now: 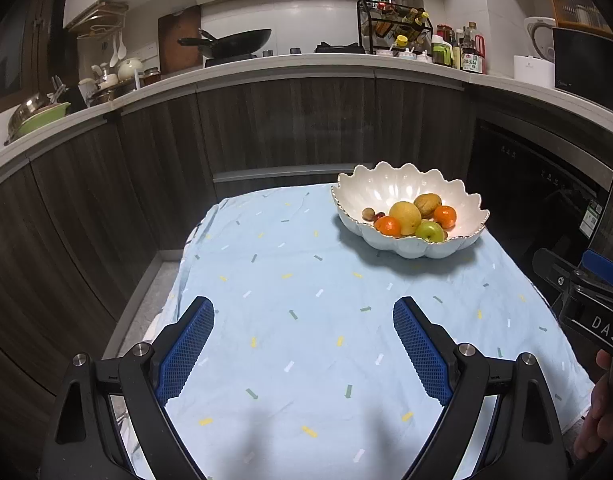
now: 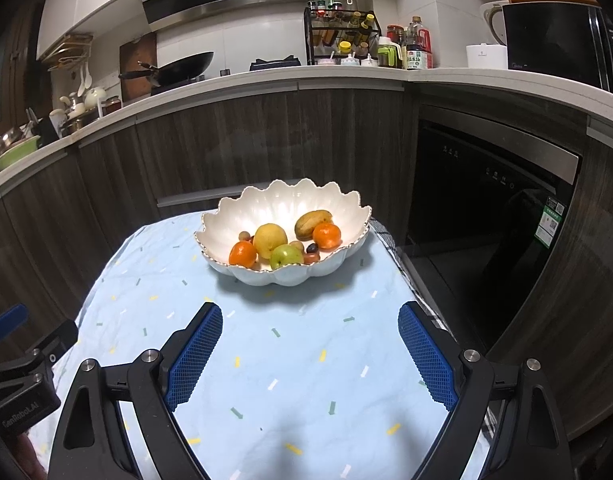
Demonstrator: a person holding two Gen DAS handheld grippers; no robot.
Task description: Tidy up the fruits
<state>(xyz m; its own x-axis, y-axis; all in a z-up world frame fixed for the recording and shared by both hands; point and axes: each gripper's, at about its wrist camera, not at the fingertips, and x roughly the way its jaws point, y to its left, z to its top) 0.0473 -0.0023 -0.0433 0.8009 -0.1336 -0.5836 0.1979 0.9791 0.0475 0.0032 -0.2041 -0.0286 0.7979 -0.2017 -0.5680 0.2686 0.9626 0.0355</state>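
A white scalloped bowl (image 1: 394, 184) (image 2: 266, 204) stands at the far right of a table under a light blue cloth (image 1: 306, 320) (image 2: 306, 360). In it lie a yellow fruit (image 1: 404, 216) (image 2: 269, 238), two oranges (image 1: 387, 226) (image 2: 326, 236), a green apple (image 1: 429, 231) (image 2: 285, 255), a brownish-green fruit (image 1: 427, 204) (image 2: 310, 222) and a few small dark and tan fruits (image 2: 312, 252). My left gripper (image 1: 304, 312) hovers open over the bare cloth, well short and left of the bowl. My right gripper (image 2: 310, 318) is open too, just in front of the bowl, with nothing between its fingers.
Dark wood cabinets (image 1: 266, 128) and a white counter (image 1: 266, 64) with a wok (image 1: 234, 42), bottles and dishes curve behind the table. A black built-in appliance (image 2: 486, 208) stands right of the table. The other gripper's body shows at the right edge (image 1: 586, 300) and at the left edge (image 2: 22, 360).
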